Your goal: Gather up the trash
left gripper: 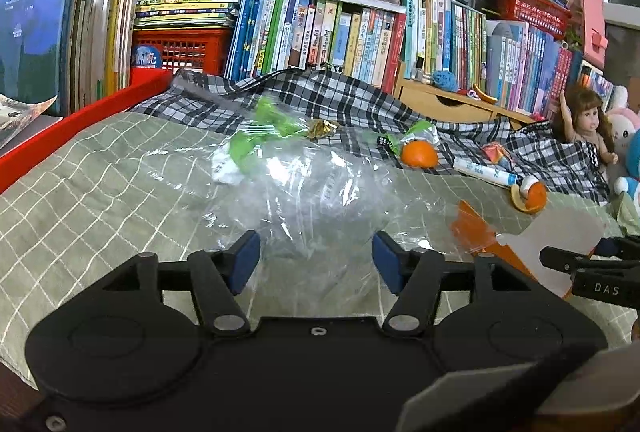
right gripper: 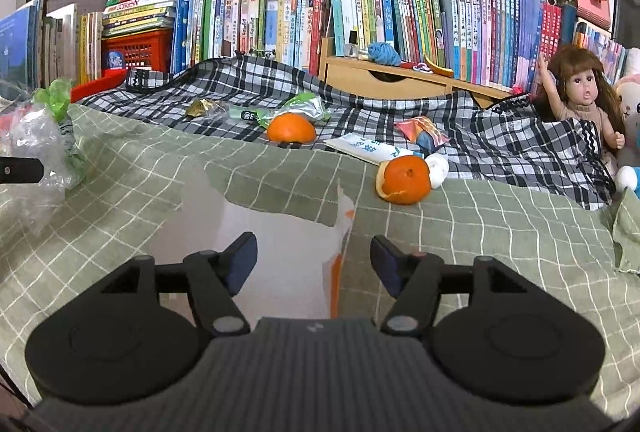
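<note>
the clear plastic bag (left gripper: 296,187) lies on the green checked bed cover (left gripper: 100,175) with green wrappers (left gripper: 256,147) inside, between the left gripper (left gripper: 316,264) fingers, spread apart. the right gripper (right gripper: 314,260) fingers, also apart, straddle a white-and-orange torn wrapper (right gripper: 280,252).

Left gripper (left gripper: 316,260): black housing, blue pads (left gripper: 245,260), silver pivot pins. Right gripper (right gripper: 314,260): ribbed grey body, identical black linkages.
</note>
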{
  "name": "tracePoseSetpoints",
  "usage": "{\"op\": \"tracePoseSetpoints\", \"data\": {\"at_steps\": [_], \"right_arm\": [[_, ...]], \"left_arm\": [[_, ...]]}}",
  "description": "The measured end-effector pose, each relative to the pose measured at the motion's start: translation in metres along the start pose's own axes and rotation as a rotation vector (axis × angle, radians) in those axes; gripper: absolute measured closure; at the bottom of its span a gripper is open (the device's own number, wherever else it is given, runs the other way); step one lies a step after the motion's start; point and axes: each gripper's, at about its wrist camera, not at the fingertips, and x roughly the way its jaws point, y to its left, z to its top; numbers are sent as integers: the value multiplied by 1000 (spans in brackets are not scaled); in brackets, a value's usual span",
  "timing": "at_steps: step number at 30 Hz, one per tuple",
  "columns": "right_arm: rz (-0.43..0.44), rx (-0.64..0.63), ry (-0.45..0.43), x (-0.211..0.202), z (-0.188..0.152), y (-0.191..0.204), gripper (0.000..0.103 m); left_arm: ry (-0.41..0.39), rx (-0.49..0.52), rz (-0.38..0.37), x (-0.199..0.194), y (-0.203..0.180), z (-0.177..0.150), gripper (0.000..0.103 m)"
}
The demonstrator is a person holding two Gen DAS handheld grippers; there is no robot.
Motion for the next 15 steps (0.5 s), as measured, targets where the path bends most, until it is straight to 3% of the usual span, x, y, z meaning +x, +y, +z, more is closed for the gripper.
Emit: {"op": "tracePoseSetpoints", "data": {"at_steps": [10, 15], "right_arm": [[4, 4, 21, 6, -5, -1, 25], [4, 19, 23, 7, -5, -3, 25]], "left_arm": [[7, -26, 42, 4, 4, 4, 28], [-7, 13, 82, 1, -1, 2, 22]]}}
